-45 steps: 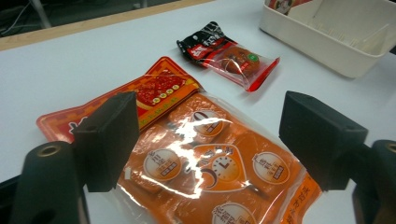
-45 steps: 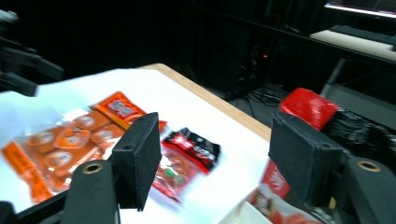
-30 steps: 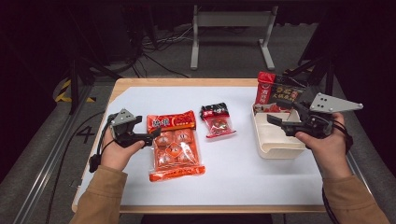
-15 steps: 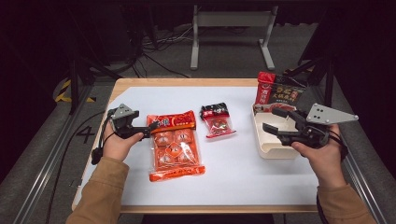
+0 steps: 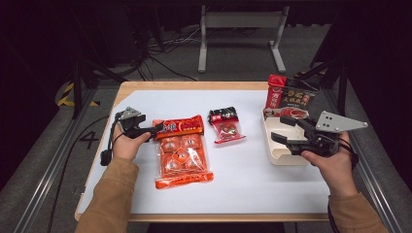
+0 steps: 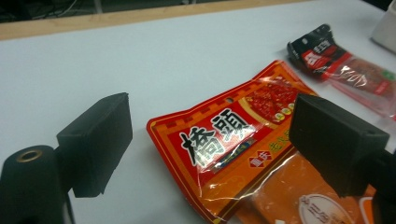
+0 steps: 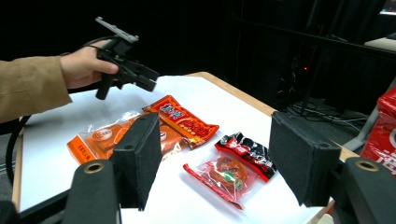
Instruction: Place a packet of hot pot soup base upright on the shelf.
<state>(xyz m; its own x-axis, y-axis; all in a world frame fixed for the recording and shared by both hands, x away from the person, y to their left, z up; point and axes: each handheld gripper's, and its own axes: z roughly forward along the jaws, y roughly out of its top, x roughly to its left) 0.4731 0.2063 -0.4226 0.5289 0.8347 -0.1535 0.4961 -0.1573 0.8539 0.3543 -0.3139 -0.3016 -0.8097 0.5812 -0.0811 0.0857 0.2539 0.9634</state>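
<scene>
Two tools work the white worktop: left tool, released, straddles the upper-left corner of the orange snack pack, judged next to clench; right tool released above the tray.

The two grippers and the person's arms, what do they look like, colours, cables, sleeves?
Both are black handheld tools. The left gripper and the right gripper each end in two blocky black padded jaws. A grey three-cornered plate with holes tops the right one. A black cable trails from the left. The sleeves are tan.
</scene>
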